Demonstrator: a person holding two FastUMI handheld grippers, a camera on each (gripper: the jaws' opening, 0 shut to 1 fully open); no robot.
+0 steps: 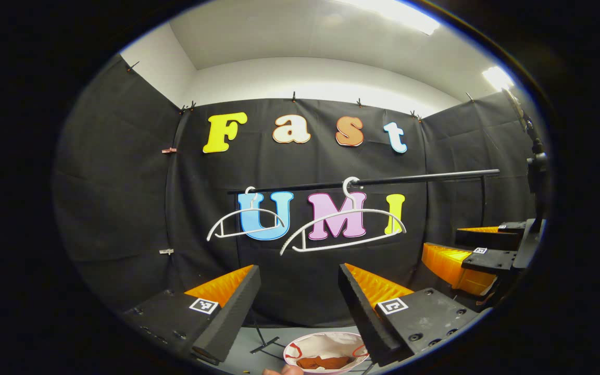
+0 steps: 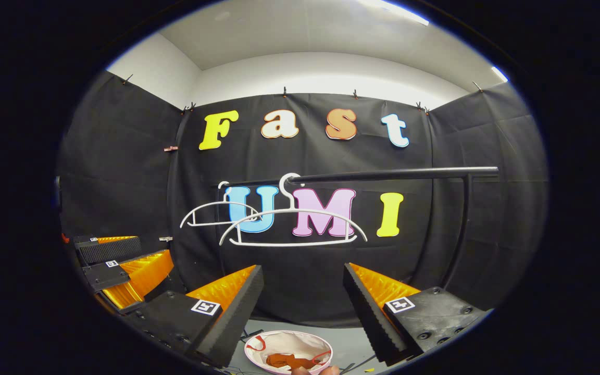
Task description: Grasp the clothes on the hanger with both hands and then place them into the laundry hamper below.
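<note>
Clothes: an orange-brown garment (image 1: pixel 323 361) lies crumpled inside the laundry hamper (image 1: pixel 326 341), low down near the floor. In the right gripper view the same garment (image 2: pixel 285 360) is at the bottom of the hamper (image 2: pixel 279 341).
Hamper: white and round, with a pink rim and red handles, standing on the grey floor (image 1: pixel 258 338) under the rail.
Hangers: two white hangers hang on the black rail (image 1: pixel 383 181). The nearer hanger (image 1: pixel 342 232) and the farther hanger (image 1: pixel 245 221) are both bare. In the right gripper view they are the nearer hanger (image 2: pixel 294 226) and the farther hanger (image 2: pixel 211 213) on the rail (image 2: pixel 394 174).
Left tongs: the left tongs (image 1: pixel 300 307) are spread wide, with nothing between the two black and orange fingers (image 1: pixel 227 307). They point toward the hangers, with the hamper below them.
Right tongs: the right tongs (image 2: pixel 302 307) are also spread wide and hold nothing. From the left gripper view, the right tongs (image 1: pixel 479 258) are seen at the side, near the end of the rail, and look open too.
Other view of left tongs: in the right gripper view the left tongs (image 2: pixel 123 263) are at the side, just beside the right ones.
Hand: a fingertip (image 1: pixel 284 370) of the person shows at the lower edge, near the hamper rim.
</note>
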